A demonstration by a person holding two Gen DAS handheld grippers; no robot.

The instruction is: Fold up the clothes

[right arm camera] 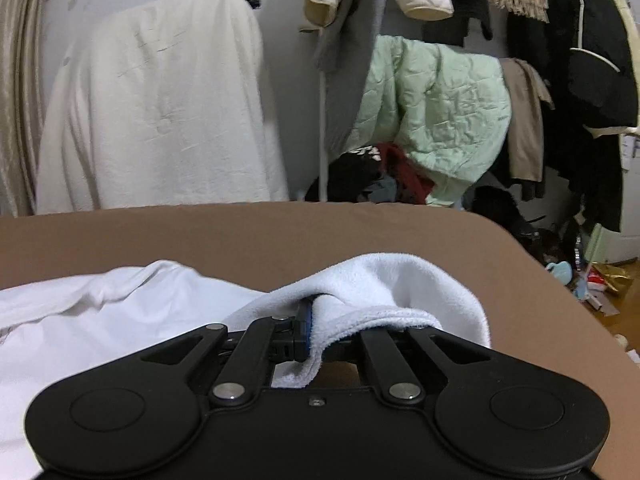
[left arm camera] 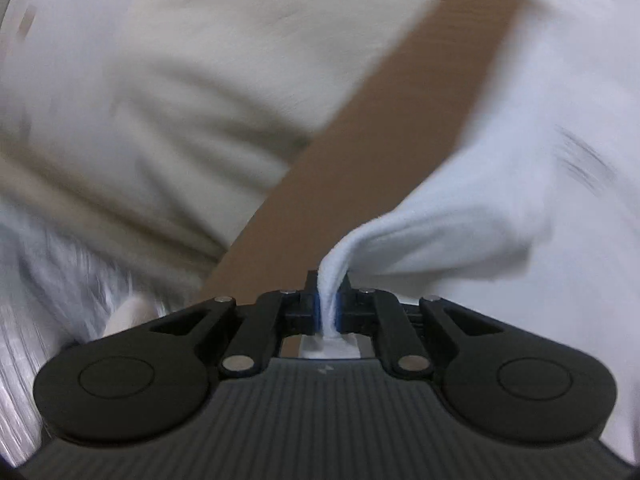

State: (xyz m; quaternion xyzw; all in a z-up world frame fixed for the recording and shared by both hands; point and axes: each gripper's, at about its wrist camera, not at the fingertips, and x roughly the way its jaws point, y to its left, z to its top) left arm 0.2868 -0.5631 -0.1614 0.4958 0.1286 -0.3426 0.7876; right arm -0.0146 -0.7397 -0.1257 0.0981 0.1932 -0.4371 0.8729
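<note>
- Soft, fuzzy white cloth garment [right arm camera: 372,280]
- Smooth, matt brown sheet [right arm camera: 280,232]
- Matt black plastic grippers [left arm camera: 329,300] [right arm camera: 316,332], shiny metal pins
- Puffy, crinkled green quilt [right arm camera: 436,112]

light: soft, even, indoor, no glare | shadows: weak | left wrist view: strong motion blur on cloth [left arm camera: 500,152] and background, only left gripper [left arm camera: 329,300] is sharp | right wrist view: mostly sharp | edges: fisheye bending, dark corners
</note>
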